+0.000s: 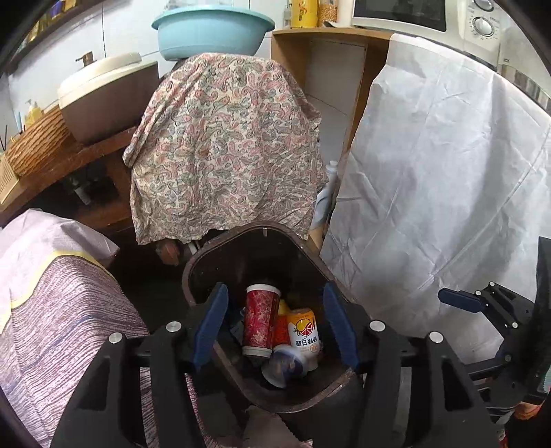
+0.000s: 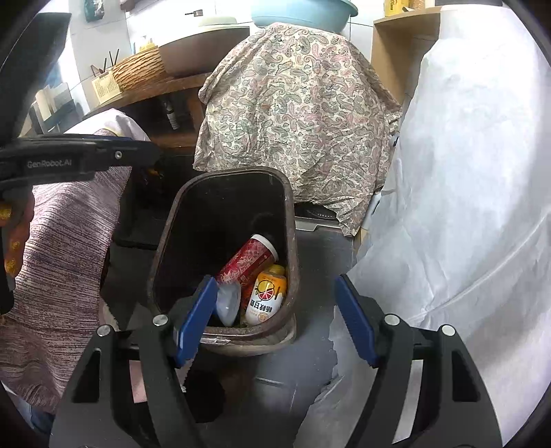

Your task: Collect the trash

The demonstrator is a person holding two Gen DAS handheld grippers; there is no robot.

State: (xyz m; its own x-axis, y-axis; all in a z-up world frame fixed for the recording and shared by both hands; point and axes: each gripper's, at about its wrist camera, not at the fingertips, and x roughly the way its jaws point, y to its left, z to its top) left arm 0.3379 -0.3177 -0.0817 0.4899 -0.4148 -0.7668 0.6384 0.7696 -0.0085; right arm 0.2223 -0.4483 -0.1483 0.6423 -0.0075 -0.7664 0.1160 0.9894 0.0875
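Both claws hang released over the brown bin (image 2: 288, 220): left claw (image 1: 275, 327), right claw (image 2: 275, 320). Inside lie a red cup (image 1: 260, 320), an orange bottle (image 2: 265, 296) and a clear cup (image 2: 229, 303).

The left gripper (image 2: 79, 162), seen from the right wrist, bears "GenRobot.AI" in pale letters on its black side. The orange bottle (image 2: 265, 298) in the bin (image 2: 291, 220) has Chinese characters printed upside down beneath an orange-slice picture; they are too small to read surely. Lettering on the far yellow can (image 1: 303, 12) and the oven (image 1: 482, 24) dials is blurred.
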